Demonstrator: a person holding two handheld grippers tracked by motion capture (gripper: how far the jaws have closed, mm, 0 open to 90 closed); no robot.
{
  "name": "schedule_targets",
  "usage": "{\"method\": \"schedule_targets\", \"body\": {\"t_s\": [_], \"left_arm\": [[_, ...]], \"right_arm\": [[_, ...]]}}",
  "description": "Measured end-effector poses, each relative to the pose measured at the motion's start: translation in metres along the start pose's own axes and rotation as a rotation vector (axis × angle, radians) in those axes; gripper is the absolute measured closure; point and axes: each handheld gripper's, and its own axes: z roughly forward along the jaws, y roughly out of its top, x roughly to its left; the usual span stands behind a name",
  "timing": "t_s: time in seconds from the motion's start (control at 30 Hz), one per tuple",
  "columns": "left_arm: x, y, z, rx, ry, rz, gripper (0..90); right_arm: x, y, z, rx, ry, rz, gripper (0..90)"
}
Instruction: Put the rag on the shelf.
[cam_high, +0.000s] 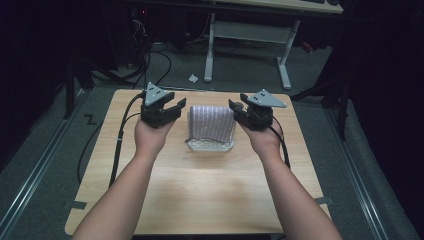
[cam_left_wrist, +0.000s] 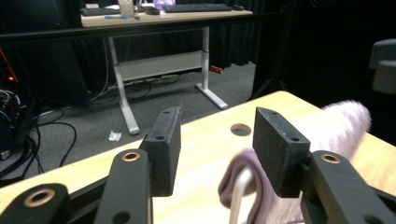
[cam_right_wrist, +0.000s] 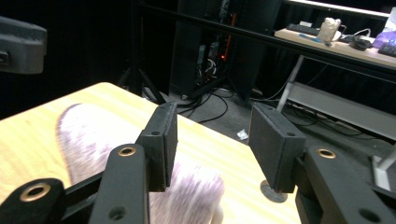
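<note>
Dark surroundings frame a light wooden surface (cam_high: 200, 200) standing on grey carpet; a white-legged desk (cam_high: 247, 35) stands beyond it. Near the middle of the surface, toward its far half, lies a folded lilac knitted cloth (cam_high: 211, 123) draped over a clear plastic container (cam_high: 212, 146) whose rim shows at the near edge. Left gripper (cam_high: 172, 106), held in the person's left hand (cam_high: 150, 135), hovers just beside the cloth's left side, fingers (cam_left_wrist: 166, 149) apart and empty. Right gripper (cam_high: 237, 110), held in the right hand (cam_high: 265, 140), hovers just beside the cloth's right side, fingers (cam_right_wrist: 161, 144) likewise apart, holding nothing. Black cables (cam_high: 120, 140) trail from both grippers toward the near edge.
</note>
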Motion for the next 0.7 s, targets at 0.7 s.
{"method": "schedule_targets", "body": {"t_s": [0.7], "left_arm": [[-0.007,-0.092,-0.044,0.128,-0.087,-0.042,46.3]], "right_arm": [[0.014,-0.072,-0.041,0.098,-0.011,0.010,64.7]]}}
